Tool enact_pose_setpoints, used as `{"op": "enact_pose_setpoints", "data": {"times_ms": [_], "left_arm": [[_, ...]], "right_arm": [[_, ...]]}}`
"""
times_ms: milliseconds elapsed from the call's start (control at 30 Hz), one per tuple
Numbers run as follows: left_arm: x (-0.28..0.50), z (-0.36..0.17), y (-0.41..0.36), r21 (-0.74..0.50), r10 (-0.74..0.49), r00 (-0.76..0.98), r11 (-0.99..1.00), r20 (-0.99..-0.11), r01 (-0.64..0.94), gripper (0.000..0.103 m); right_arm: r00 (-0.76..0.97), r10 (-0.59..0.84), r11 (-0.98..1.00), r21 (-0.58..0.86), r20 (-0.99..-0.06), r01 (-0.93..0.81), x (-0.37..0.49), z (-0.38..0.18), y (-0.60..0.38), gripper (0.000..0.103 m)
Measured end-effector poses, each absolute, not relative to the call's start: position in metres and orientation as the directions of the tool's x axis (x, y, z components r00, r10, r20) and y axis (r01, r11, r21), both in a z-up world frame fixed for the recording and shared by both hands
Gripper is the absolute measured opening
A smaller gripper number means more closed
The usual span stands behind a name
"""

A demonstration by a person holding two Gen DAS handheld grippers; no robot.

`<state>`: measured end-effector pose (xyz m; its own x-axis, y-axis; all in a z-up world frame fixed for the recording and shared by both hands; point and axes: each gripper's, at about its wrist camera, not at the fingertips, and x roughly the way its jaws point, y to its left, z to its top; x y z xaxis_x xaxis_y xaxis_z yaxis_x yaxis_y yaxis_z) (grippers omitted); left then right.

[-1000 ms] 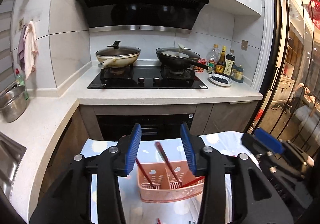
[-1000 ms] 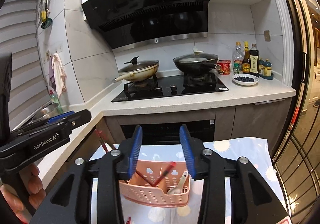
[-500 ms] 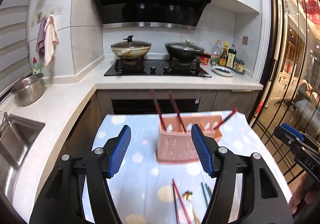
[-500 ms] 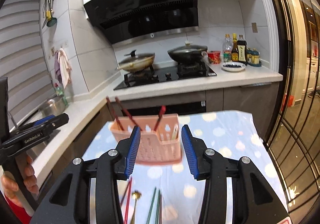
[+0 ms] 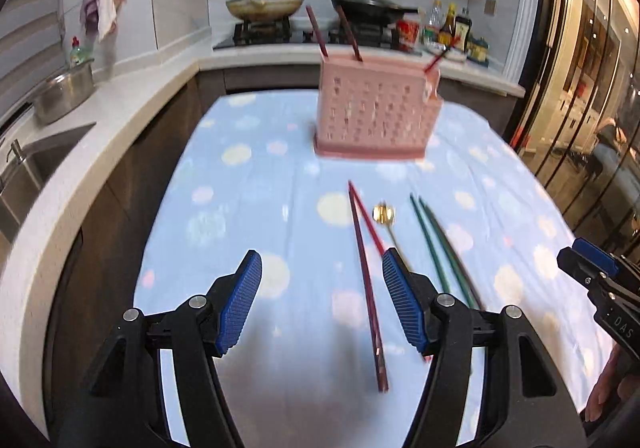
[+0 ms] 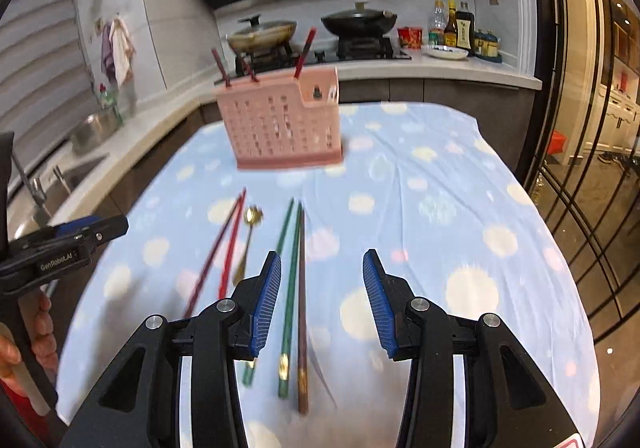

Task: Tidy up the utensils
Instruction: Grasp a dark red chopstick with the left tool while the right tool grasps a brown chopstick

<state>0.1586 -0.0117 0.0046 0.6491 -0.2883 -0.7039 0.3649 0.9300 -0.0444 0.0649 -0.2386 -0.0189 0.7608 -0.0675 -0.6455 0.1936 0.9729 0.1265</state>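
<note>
I've got both tools hovering low over the blue tablecloth with pale dots [image 6: 460, 184]. My left gripper [image 5: 322, 300] is spread wide, nothing between its ribbed blue pads [image 5: 240, 304]; one dark red chopstick [image 5: 366, 280] runs up through the gap below it, lying flat on the cloth. My right gripper [image 6: 322, 302] is wide open too, holding nothing, and beneath it lie a green chopstick [image 6: 290, 288] and a brown chopstick [image 6: 302, 308] side by side. Left of those I see a small gold spoon [image 6: 248, 236] and a pair of red chopsticks [image 6: 224, 248], all flat on the cloth. At the far end stands the pink perforated plastic utensil basket [image 6: 286, 128], upright, with three red sticks poking out of it. The view is blurred, so fine detail escapes me.
</note>
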Motion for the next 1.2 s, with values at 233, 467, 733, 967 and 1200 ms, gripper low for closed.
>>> {"op": "enact_pose_setpoints", "data": {"times_ms": [233, 467, 733, 967, 1200], "left_arm": [[0.128, -0.04, -0.009, -0.068, -0.286, 0.571, 0.926, -0.77, 0.372, 0.06], [0.112, -0.064, -0.011, -0.081, -0.286, 0.529, 0.923, -0.799, 0.376, 0.06], [0.109, -0.075, -0.024, -0.073, -0.281, 0.509, 0.918, -0.813, 0.39, 0.059], [0.115, -0.085, -0.03, -0.053, -0.258, 0.5, 0.92, -0.826, 0.388, 0.053], [0.124, -0.085, -0.032, -0.055, -0.255, 0.5, 0.923, -0.827, 0.381, 0.051]], "right_arm": [[0.692, -0.027, 0.97, 0.149, -0.722, 0.194, 0.04, -0.067, -0.227, 0.042], [0.66, 0.003, 0.969, 0.164, -0.751, 0.183, 0.031, -0.088, -0.223, 0.038], [0.642, 0.026, 0.968, 0.179, -0.766, 0.174, 0.032, -0.098, -0.223, 0.03], [0.628, 0.038, 0.966, 0.189, -0.777, 0.175, 0.035, -0.104, -0.227, 0.023], [0.623, 0.034, 0.969, 0.178, -0.782, 0.17, 0.039, -0.107, -0.226, 0.023]]}}
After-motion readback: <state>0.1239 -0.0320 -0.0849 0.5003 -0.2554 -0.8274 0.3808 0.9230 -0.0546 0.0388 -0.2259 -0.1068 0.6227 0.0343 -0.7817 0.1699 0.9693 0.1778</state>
